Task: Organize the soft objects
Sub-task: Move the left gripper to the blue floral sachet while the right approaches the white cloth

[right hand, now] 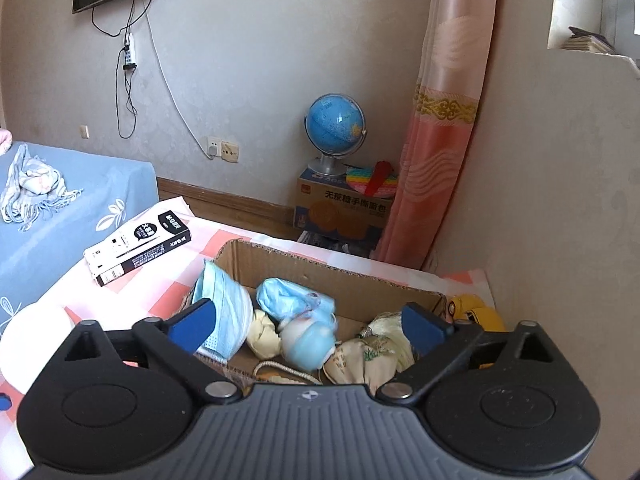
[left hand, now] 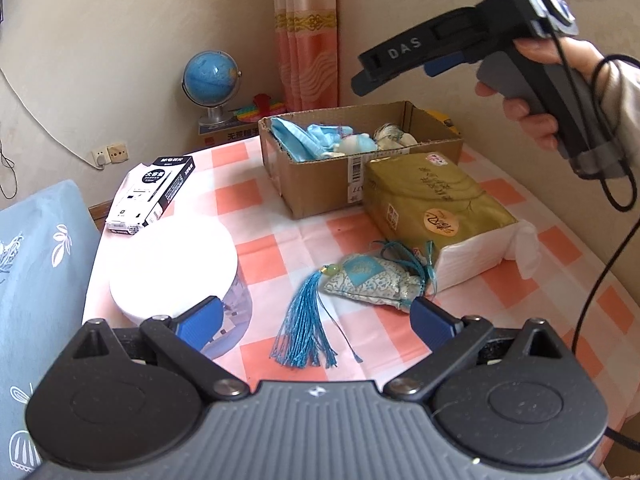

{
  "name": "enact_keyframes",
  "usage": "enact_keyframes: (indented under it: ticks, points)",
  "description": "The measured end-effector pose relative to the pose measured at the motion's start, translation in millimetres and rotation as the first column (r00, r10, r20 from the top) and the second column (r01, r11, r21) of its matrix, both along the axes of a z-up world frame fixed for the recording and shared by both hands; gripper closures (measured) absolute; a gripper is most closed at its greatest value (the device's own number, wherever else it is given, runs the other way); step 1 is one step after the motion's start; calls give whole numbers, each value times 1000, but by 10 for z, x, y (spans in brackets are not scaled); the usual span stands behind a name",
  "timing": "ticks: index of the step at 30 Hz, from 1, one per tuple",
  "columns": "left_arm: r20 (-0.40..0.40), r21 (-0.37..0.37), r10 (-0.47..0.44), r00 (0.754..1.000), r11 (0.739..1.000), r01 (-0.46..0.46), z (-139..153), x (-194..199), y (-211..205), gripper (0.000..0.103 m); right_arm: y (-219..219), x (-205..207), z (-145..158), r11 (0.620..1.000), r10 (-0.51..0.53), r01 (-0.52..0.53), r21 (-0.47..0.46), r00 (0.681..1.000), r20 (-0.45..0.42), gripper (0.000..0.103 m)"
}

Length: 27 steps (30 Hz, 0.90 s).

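The left gripper (left hand: pixel 316 318) hangs over the checked tablecloth (left hand: pixel 280 248) with its jaws wide apart and nothing between them. Just ahead of it lies a pale blue sachet (left hand: pixel 374 284), its teal tassel (left hand: pixel 304 328) trailing toward the camera. The sachet lies just beside, perhaps touching, a gold pack of tissues (left hand: pixel 436 208), torn open at its near end so the white sheets show. To the left stands a clear jar with a white lid (left hand: pixel 176 264), close to the table's left edge.

Bare cloth lies between jar and sachet.

Beyond the tissues sits the open cardboard box (left hand: pixel 320 184), a barcode label on its front wall. The right gripper (right hand: pixel 308 322) hovers above it, jaws spread wide and empty. Inside the box (right hand: pixel 320 264) lie a blue face mask (right hand: pixel 224 300) propped on the left wall, a crumpled blue piece (right hand: pixel 292 296), a small blue-and-white plush (right hand: pixel 308 344), a cream soft piece (right hand: pixel 264 334) and a cream sachet (right hand: pixel 368 356).

A black-and-white carton (left hand: pixel 152 192) lies at the far left corner, its print too small to read. "DAS" is marked on the right gripper's body (left hand: pixel 404 54). On the floor behind, a globe (right hand: pixel 336 124) stands on a printed carton (right hand: pixel 340 208).
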<state>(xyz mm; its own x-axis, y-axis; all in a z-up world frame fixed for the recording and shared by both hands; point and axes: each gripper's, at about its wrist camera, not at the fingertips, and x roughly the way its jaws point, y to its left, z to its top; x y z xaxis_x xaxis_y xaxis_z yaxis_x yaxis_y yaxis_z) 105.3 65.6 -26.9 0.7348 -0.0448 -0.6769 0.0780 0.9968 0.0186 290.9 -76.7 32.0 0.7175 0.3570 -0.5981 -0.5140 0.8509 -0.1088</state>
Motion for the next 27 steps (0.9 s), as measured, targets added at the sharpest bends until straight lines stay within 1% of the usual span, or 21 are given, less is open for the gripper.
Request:
enact_keyframes:
  ticks: [2,7,13,16,20,27]
  points:
    - [2,-1,-4,1000,1000,4,5,-12,-6,3,-34,-85,7,1000,7,-7,0,1000,-5,0]
    - [9,-3,-8,1000,1000,8,28,-56,-22,3,-113,-369,22,1000,7,-7,-18,1000,17,0]
    - [8,-4,-18,1000,1000,18,46,-123,-55,3,-323,-707,-16,1000,-7,7,2,1000,4,0]
    - [4,-2,-20,1000,1000,20,48,-149,-68,3,-427,-851,-97,1000,-27,27,8,1000,-8,0]
    - [-1,2,-28,1000,1000,28,44,-180,-91,3,-551,-1041,-245,998,-65,65,-12,998,-15,0]
    - [-14,4,-36,999,999,36,21,-190,-126,3,-716,-1247,-580,990,-138,136,-38,989,-53,0]
